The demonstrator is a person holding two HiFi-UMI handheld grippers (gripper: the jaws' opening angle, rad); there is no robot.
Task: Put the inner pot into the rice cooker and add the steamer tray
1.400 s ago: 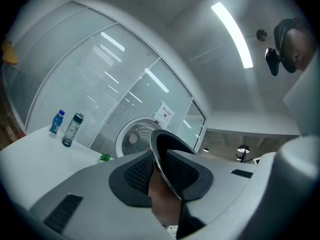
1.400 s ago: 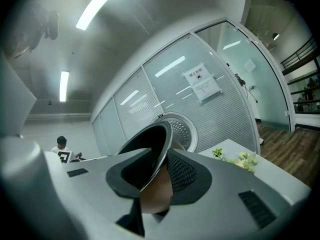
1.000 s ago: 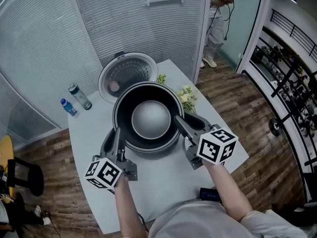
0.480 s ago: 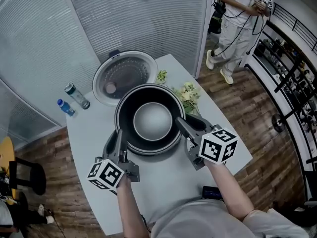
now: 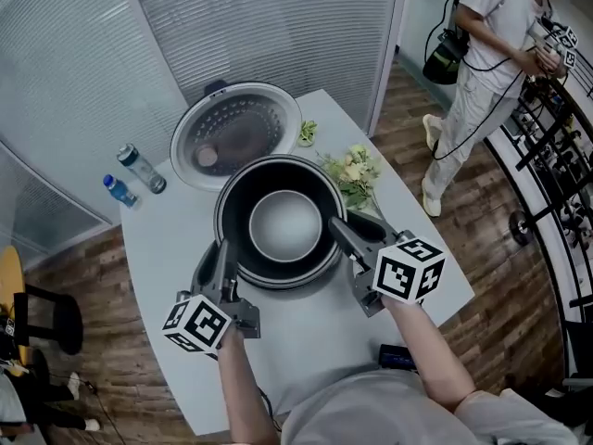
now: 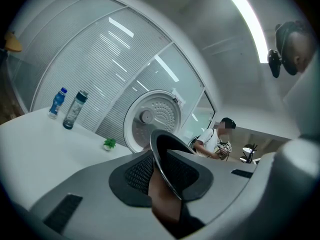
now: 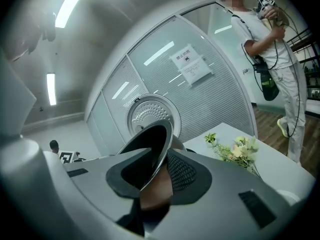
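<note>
While you bring the inner pot [image 5: 283, 222] down, both tongs hold as they did a second ago. Your left gripper [image 5: 220, 251] is clamped on the rim at the pot's left edge and your right gripper [image 5: 339, 232] on the rim at its right. Each gripper view shows the thin metal lip pinched between the ribbed pads [image 6: 140, 171]. Neither grip has slackened or slid along the rim.

What has changed is small. The pot hangs level between your hands, just in front of the open lid [image 5: 236, 133]. More of that lid shows behind it now, which I read as the pot having sunk toward the cooker's body. That body is almost wholly hidden under the pot, so I cannot tell whether the pot is seated or hangs just above the well. At right, the bystander [image 5: 482, 72] has walked nearer the table [image 5: 315, 341]. Nothing on the table has moved, neither the two bottles [image 5: 141, 168] at left nor the flowers [image 5: 352, 174] beside the pot.

For the task, that puts you near the close of the first step. Keep the rim level and both sides even until the pot bottoms out, then let go. The steamer tray shows in no view, so you will have to find it next.
</note>
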